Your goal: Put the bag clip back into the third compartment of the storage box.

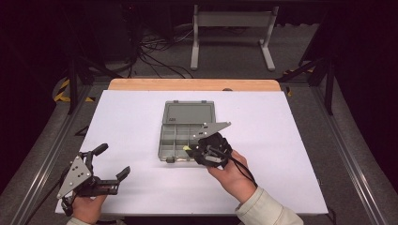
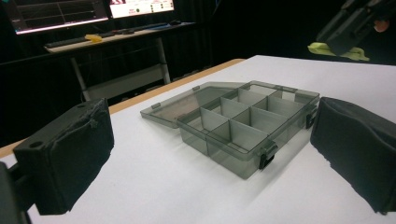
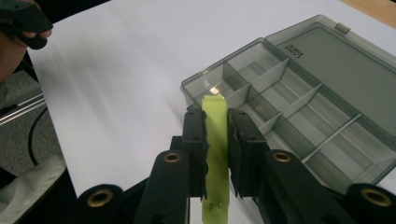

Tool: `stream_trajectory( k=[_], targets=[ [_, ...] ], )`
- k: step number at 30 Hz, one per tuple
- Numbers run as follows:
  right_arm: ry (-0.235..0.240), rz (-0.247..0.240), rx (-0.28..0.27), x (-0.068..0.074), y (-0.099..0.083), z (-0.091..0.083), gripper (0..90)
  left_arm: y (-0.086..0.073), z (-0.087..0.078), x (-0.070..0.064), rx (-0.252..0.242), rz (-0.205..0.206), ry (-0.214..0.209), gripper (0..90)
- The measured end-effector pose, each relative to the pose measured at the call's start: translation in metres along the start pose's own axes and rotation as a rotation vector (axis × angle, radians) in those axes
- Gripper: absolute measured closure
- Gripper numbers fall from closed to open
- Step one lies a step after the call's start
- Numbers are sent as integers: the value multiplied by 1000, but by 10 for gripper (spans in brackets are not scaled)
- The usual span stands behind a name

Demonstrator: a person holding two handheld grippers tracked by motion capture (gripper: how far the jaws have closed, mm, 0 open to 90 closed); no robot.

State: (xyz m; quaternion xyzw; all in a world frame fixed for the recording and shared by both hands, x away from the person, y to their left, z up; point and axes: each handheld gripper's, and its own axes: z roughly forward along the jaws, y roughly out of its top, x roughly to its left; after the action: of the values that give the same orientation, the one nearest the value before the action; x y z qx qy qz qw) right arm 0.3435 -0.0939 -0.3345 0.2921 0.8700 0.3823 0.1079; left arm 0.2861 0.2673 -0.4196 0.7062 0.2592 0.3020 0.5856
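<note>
Right gripper (image 3: 216, 140): jaws clamped on yellow-green strip (image 3: 215, 154); held over near edge of open grey compartment box (image 1: 185, 136)
Left gripper (image 1: 112, 164): jaws wide apart, holding nothing; well left of box, over white table (image 1: 281, 154)

**A dark lab set up for recording**

This is a lab or test room. A white table top (image 1: 141, 122) on a wooden board sits inside a black metal frame (image 1: 328, 79). At twelve o'clock, cables (image 1: 155, 51) lie tangled on grey carpet beside a grey stand (image 1: 232, 21). In the left gripper view, lit monitors (image 2: 140, 7) glow above a bench with a keyboard (image 2: 65, 42).
</note>
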Motion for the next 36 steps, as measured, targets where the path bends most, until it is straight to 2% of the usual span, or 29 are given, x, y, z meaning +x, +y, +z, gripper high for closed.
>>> stream_trajectory(
  k=[14,18,26,31,36],
  targets=[
    [-35,25,-26,-28,15,11,785,0,0,0,0,3,1,3],
    [-30,36,-35,-36,19,14,785,0,0,1,5,2,1,3],
    [-63,50,-36,-55,24,27,784,-1,1,0,3,-5,1,3],
    [-56,73,-45,-68,27,35,785,0,1,0,3,-3,-1,3],
    [-75,67,-33,-76,31,43,785,-1,1,0,4,-5,-1,3]
  ],
)
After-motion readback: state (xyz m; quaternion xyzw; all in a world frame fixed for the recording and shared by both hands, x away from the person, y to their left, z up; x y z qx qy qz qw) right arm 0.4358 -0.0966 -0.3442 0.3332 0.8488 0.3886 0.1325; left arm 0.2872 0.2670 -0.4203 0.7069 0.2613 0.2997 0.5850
